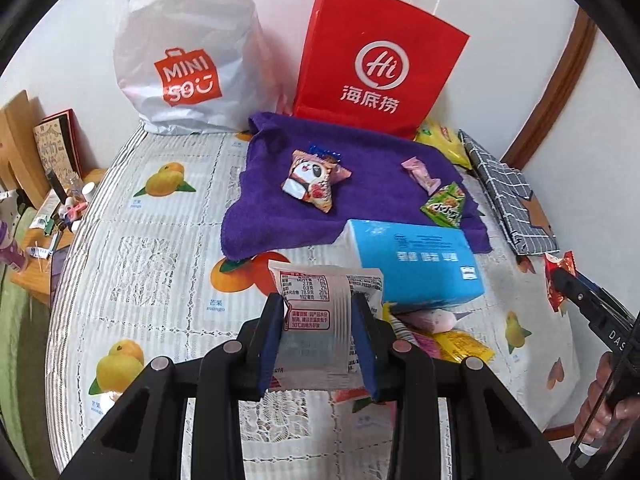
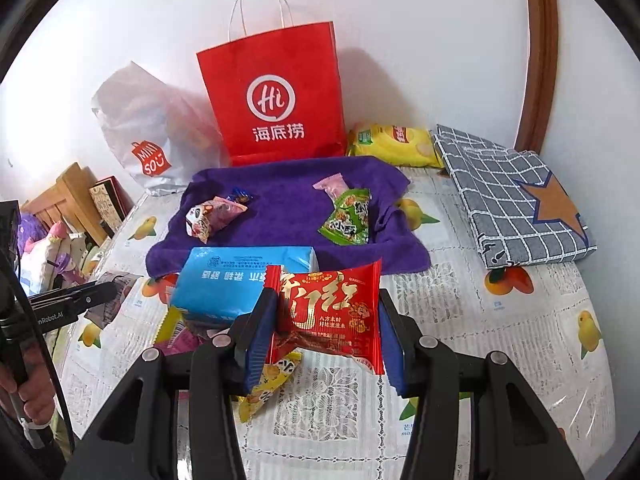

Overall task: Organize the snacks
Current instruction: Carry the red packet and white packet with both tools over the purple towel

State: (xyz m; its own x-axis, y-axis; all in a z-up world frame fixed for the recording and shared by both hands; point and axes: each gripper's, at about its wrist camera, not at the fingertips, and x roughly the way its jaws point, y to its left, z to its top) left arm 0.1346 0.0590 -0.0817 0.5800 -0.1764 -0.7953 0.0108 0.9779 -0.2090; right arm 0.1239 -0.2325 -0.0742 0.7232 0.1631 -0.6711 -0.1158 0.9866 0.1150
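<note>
**Both grippers holding one snack each, over the counter**

Left gripper: fingers pinching a white snack packet, nutrition label facing the camera, held above the counter just in front of the blue tissue pack.

Right gripper: fingers pinching a red snack packet, also lifted, just right of the tissue pack.

Containers: red Haidilao paper bag and white Miniso plastic bag are standing at the back against the wall; can't tell what's inside either.

Purple towel is carrying four snacks: one panda packet, one blue wrapper peeking out behind it, one pink packet, one green packet.

A yellow chip bag is sitting behind the towel, beside a folded grey checked cloth. A small pile of loose packets is lying under and in front of the tissue pack, yellow one nearest; count unclear.
</note>
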